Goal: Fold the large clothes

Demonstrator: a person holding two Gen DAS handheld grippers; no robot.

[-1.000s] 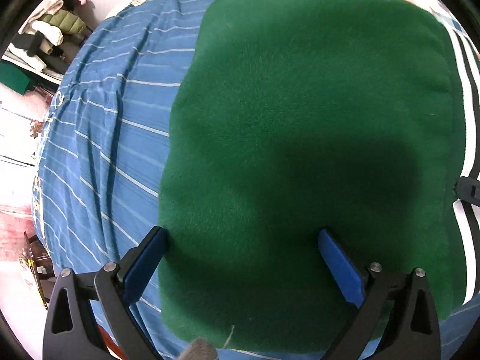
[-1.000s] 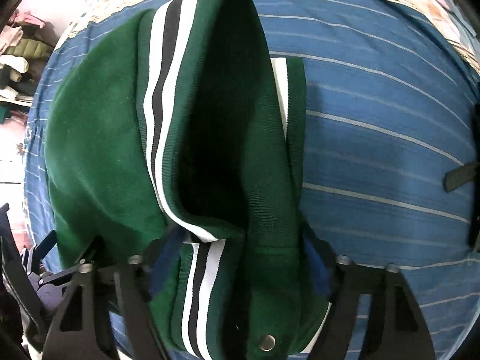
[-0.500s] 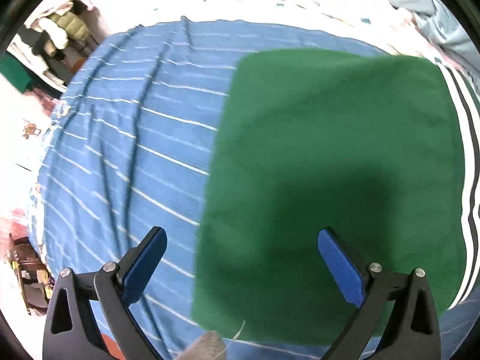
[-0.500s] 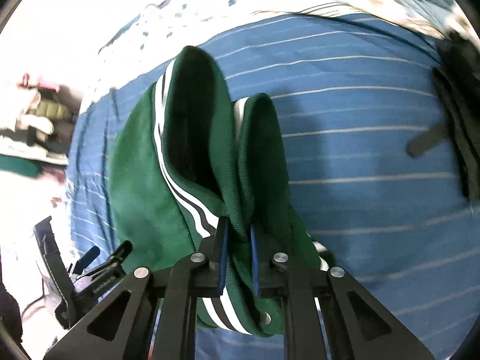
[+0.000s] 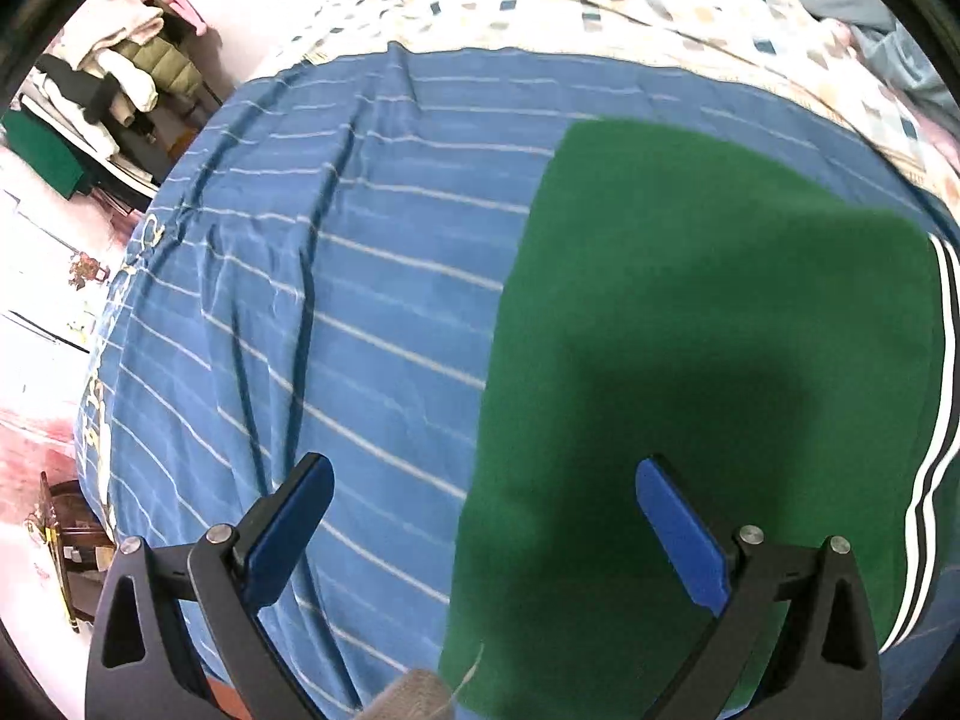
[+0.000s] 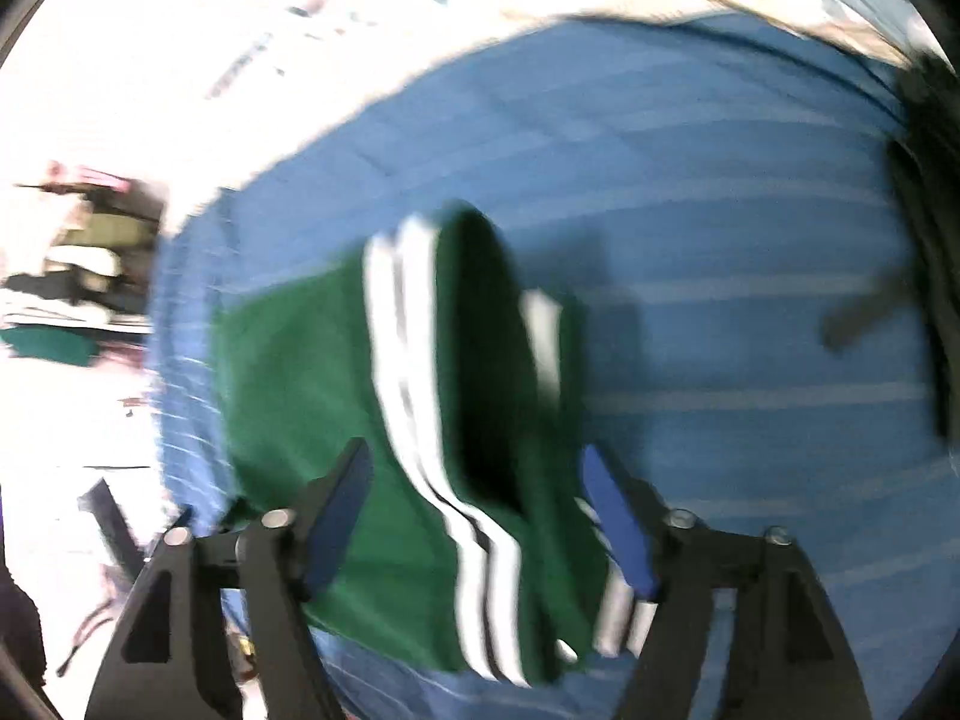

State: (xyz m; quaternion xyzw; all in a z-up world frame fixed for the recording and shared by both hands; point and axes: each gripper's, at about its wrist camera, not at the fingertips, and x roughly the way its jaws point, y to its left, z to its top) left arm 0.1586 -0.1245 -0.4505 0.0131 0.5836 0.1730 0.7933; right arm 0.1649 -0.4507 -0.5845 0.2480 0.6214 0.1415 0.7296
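green jacket [image 5: 690, 360] lies folded into a compact block on the blue striped bedsheet [image 5: 360, 276], toward the right half of the left wrist view, its white-and-black striped trim [image 5: 936, 420] along the far right edge. in the right wrist view, which is blurred, the same trim [image 6: 408, 360] curls up around a dark opening, so that end looks less flat than the rest, probably a collar or hem that wants tucking.

the left gripper [image 5: 480, 516] hangs above the near edge of the garment with its blue pads spread wide, gripping nothing. the right gripper [image 6: 474, 516] also stands with fingers apart, straddling the striped end without pinching it, likely placed to take or press that raised part.

beyond the sheet lies a patterned quilt [image 5: 600, 6], and clothes are piled on a rack [image 5: 120, 78] at the far left. a dark strap-like thing [image 6: 864, 312] lies on the sheet well to the right; nothing blocks either tool.
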